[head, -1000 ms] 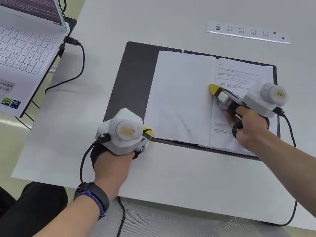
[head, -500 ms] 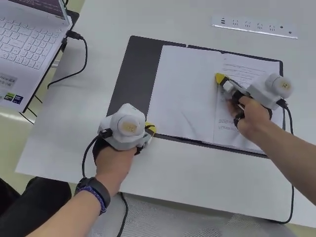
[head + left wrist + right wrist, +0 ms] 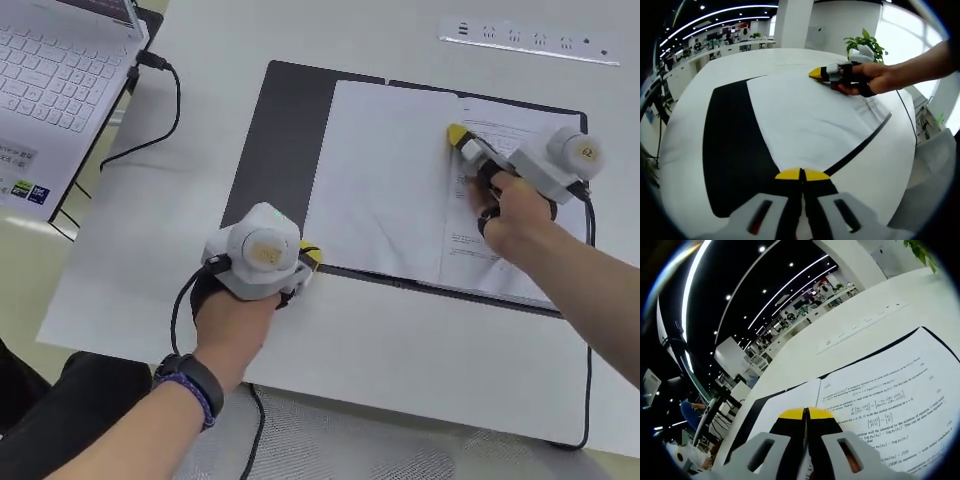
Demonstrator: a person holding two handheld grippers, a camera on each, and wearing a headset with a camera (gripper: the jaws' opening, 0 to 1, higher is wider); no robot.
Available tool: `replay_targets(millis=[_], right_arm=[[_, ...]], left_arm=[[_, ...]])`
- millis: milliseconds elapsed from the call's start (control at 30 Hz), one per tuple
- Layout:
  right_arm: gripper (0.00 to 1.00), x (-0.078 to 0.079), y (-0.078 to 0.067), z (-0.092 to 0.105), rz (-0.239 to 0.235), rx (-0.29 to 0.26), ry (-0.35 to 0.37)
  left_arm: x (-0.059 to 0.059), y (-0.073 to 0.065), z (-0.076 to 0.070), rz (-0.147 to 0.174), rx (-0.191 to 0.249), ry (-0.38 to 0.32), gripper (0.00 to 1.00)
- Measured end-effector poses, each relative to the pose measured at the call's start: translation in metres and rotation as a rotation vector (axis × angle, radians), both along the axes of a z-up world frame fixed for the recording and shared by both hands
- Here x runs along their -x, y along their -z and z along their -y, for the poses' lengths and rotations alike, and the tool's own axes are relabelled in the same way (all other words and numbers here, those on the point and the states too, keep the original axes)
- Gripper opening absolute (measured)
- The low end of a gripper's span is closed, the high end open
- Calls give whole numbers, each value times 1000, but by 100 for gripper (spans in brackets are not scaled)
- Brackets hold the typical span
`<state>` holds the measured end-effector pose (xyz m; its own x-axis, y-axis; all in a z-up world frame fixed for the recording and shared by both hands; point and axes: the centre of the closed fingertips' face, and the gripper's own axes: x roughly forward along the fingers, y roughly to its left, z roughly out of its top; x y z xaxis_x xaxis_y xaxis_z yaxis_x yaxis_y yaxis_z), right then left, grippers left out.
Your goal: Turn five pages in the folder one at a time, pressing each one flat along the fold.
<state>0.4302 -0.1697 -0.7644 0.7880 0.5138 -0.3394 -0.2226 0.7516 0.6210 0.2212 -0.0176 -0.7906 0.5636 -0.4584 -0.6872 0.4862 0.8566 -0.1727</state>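
Right tongs (image 3: pixel 457 133), pinched closed, have slid up the folder's (image 3: pixel 275 150) fold toward its top, probably finishing this press. Left tongs (image 3: pixel 308 258), also closed, rest at its near edge.

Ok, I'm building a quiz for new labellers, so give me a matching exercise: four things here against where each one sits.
Things: 1 laptop; 2 power strip; 3 left gripper; 4 right gripper.
Places: A on the fold of the folder; B beyond the folder's far edge; C at the folder's near edge; D left of the folder.
Pairs: 1-D; 2-B; 3-C; 4-A.
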Motion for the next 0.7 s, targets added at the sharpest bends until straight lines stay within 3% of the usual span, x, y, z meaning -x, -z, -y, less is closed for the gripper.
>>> replay_targets(millis=[233, 367, 700], right_arm=[[0, -15, 2, -1, 1, 52, 1], [0, -30, 8, 4, -3, 49, 18], [0, -38, -2, 0, 6, 20, 83]], left_arm=[[1, 0, 0, -1, -1, -3, 0], [1, 0, 0, -2, 0, 1, 0], [1, 0, 0, 0, 1, 7, 0]])
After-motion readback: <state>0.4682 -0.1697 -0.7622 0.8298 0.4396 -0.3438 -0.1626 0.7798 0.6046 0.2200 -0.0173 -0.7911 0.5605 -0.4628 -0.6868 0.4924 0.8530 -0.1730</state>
